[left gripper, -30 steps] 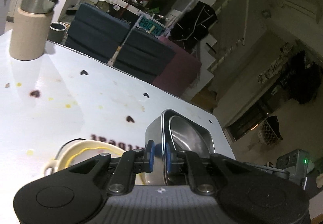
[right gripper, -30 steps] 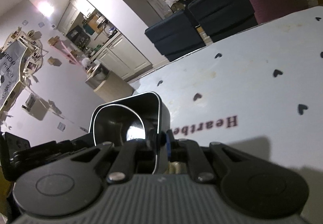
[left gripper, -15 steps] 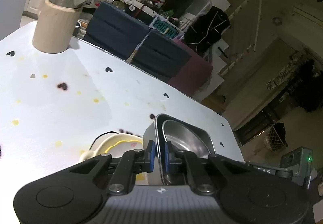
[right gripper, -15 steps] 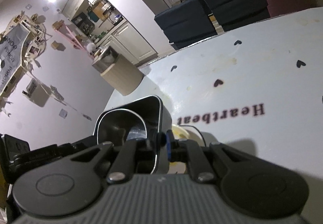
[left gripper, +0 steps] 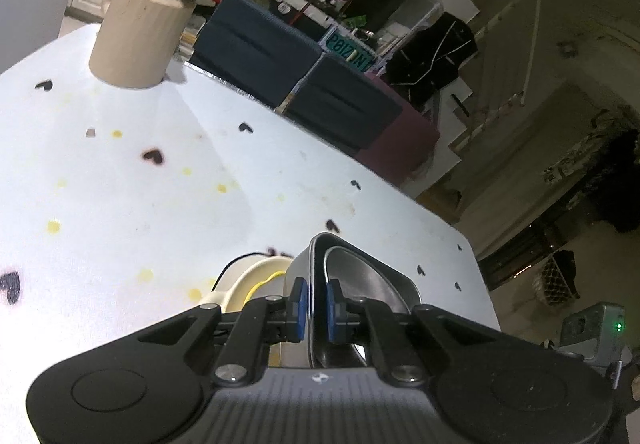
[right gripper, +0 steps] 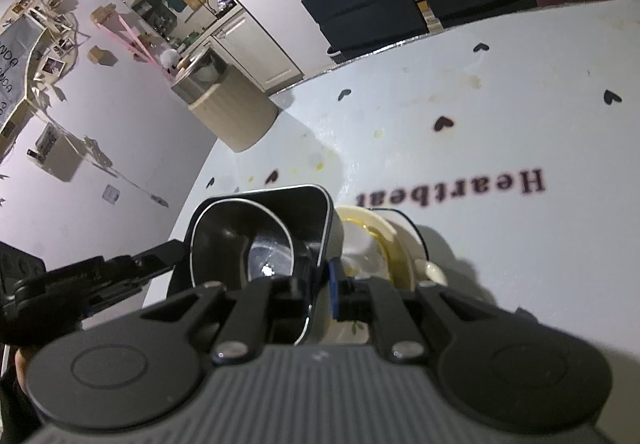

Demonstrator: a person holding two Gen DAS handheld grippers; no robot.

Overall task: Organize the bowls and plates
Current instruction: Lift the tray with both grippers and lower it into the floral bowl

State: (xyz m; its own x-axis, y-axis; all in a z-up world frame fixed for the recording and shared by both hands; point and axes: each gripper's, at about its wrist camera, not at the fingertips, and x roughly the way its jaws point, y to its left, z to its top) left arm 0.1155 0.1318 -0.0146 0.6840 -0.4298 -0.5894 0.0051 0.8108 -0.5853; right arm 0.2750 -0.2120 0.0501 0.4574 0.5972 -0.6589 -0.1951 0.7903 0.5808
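Now, line by line.
Tin: a square steel tin (left gripper: pixel 360 280) hangs between both grippers, tilted, just above a cream bowl (left gripper: pixel 256 280) on the table (left gripper: pixel 160 211).
Left gripper (left gripper: pixel 314 308): jaws nearly closed, blue pads pinching one tin wall, one pad inside and one outside.
Right gripper (right gripper: pixel 320 284): jaws nearly closed, clamped on the opposite tin wall; only the outer blue pad shows.
Bowl: cream with a yellow rim line, partly hidden under the tin; whether the two touch cannot be told.
Edges: the table's far edge runs near dark blue cushions (left gripper: pixel 256 43); its rounded corner lies close beside the tin in the left view.
Open room: wide bare tabletop ahead of the bowl, marked only with small black hearts and yellow stains.
Jar: a beige jar (left gripper: pixel 136 39) with a metal lid stands near the far edge, well apart from the tin.
Writing: "Heartbeat" (right gripper: pixel 452 187), upside down on the table; a teal plate (left gripper: pixel 352 51) beyond the cushions, not clearly legible.
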